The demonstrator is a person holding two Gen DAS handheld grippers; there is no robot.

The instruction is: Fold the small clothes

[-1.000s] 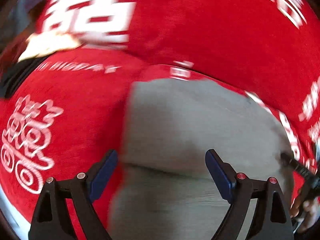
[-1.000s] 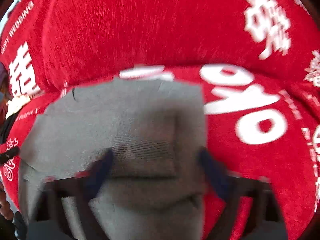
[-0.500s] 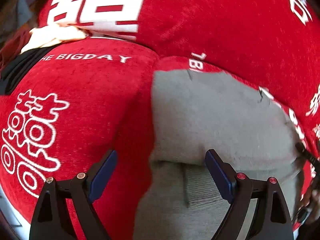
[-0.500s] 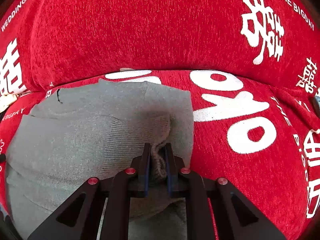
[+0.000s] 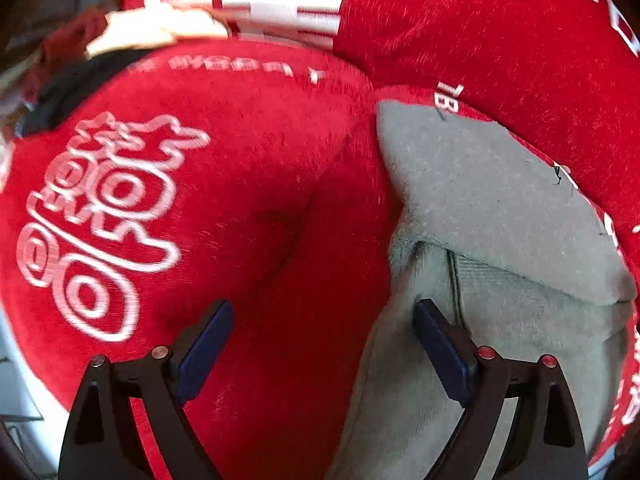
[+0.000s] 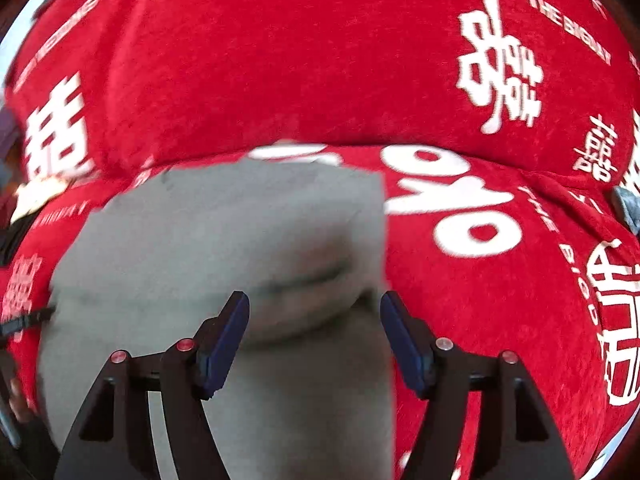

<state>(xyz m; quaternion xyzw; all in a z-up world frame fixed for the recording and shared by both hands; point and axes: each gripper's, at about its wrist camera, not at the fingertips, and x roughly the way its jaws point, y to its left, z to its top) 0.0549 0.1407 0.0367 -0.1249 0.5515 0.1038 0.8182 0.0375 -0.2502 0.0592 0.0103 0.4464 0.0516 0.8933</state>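
grey knit garment part-folded on red sofa cushions, both grippers free of it

soft grey knitted garment [image 5: 500, 216] lies on the red plush sofa cover with white lettering [image 5: 248, 168], top flap doubled over. right gripper [image 6: 314, 332] jaws have just been opening, nothing pinched, likely a release to let the fold settle. left gripper [image 5: 320, 344] jaws wide, empty, garment edge at 3 o'clock.

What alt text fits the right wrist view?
A folded grey knit garment lies on a red cushion printed with white characters. The right gripper hangs open above its near fold, its jaws just opened and nothing between the pads.
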